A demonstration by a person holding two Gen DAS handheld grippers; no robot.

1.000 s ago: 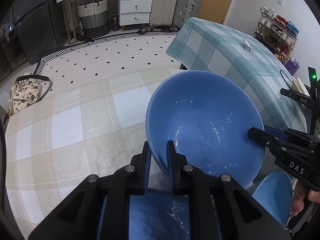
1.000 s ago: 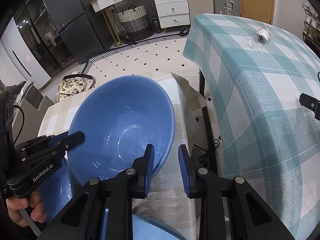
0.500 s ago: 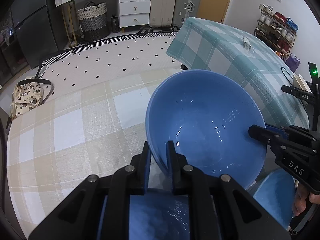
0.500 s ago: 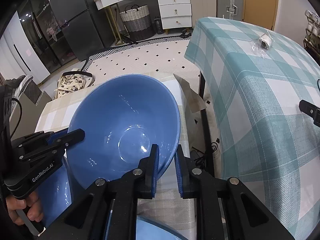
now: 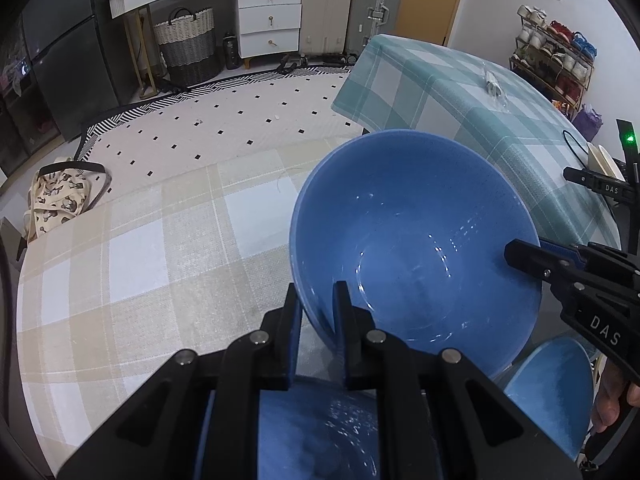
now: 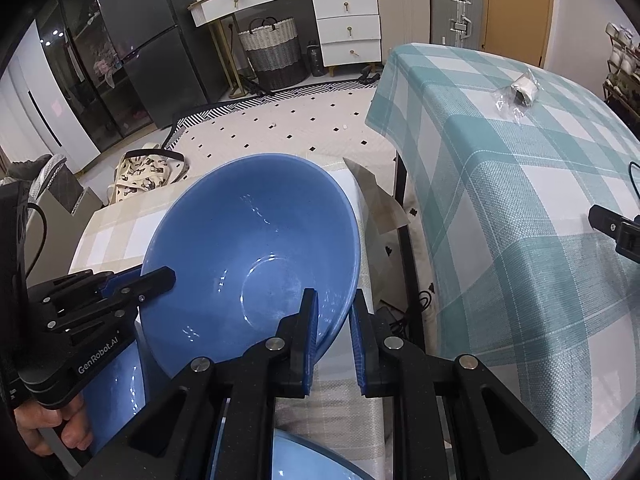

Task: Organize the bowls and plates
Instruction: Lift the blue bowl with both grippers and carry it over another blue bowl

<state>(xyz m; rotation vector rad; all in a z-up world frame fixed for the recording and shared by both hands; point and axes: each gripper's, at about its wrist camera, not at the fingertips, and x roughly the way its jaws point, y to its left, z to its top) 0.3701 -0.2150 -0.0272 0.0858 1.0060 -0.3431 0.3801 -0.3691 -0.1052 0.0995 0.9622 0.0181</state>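
A large blue bowl (image 5: 416,240) (image 6: 248,248) hangs tilted over the beige checked table (image 5: 140,248), held by both grippers at opposite sides of its rim. My left gripper (image 5: 317,292) is shut on the near rim in the left wrist view. In the right wrist view it (image 6: 160,276) shows at the bowl's left edge. My right gripper (image 6: 334,296) is shut on the rim at the bowl's right side, and its tip (image 5: 520,254) shows at the right in the left wrist view. Below lie another blue bowl (image 5: 312,432) and a blue dish (image 5: 556,392).
A second table under a teal checked cloth (image 6: 520,200) stands close on the right, with a small plastic-wrapped item (image 6: 520,92) on it. A narrow gap with black table legs (image 6: 408,248) separates the tables. A patterned bag (image 5: 60,200) lies on the floor beyond the beige table.
The right gripper's jaws, open beside the rim a second ago, have closed on the bowl's rim. The left gripper and the bowl have hardly moved.
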